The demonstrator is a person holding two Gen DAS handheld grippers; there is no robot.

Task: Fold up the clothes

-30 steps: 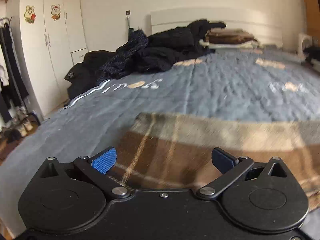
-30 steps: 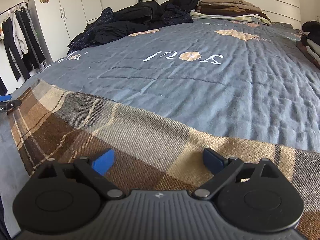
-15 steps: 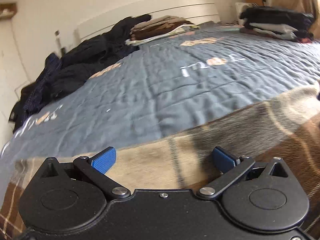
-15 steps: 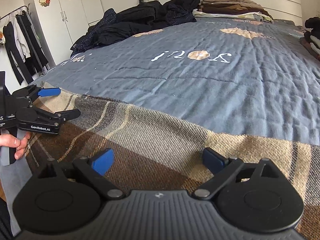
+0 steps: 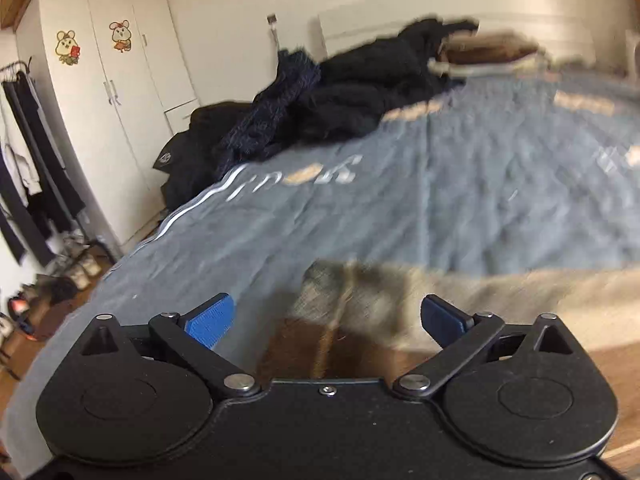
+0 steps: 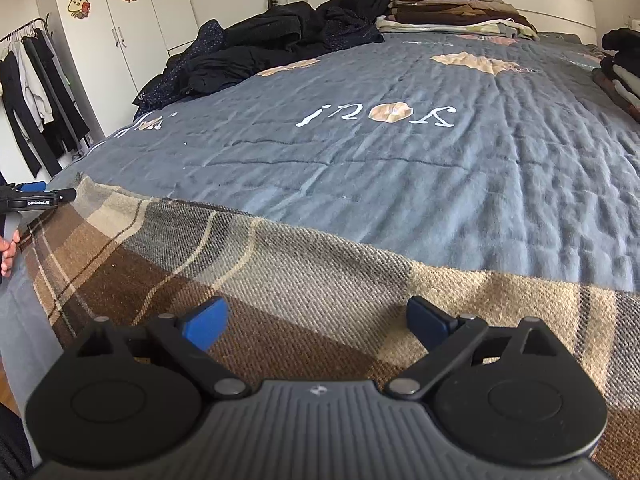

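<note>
A brown, beige and grey plaid cloth lies spread along the near edge of the bed. My right gripper is open and empty just above its middle. My left gripper is open and empty over the cloth's left corner, which looks blurred in the left wrist view. In the right wrist view the left gripper shows at the far left edge, level with that corner, held by a hand.
The grey-blue quilted bedspread covers the bed. A heap of dark clothes lies at the far left, folded stacks by the headboard and at the right. A white wardrobe and clothes rack stand left.
My left gripper swung right over the cloth half a second ago and has come back to the cloth's left corner. The right gripper has hardly moved. Both stay open.
</note>
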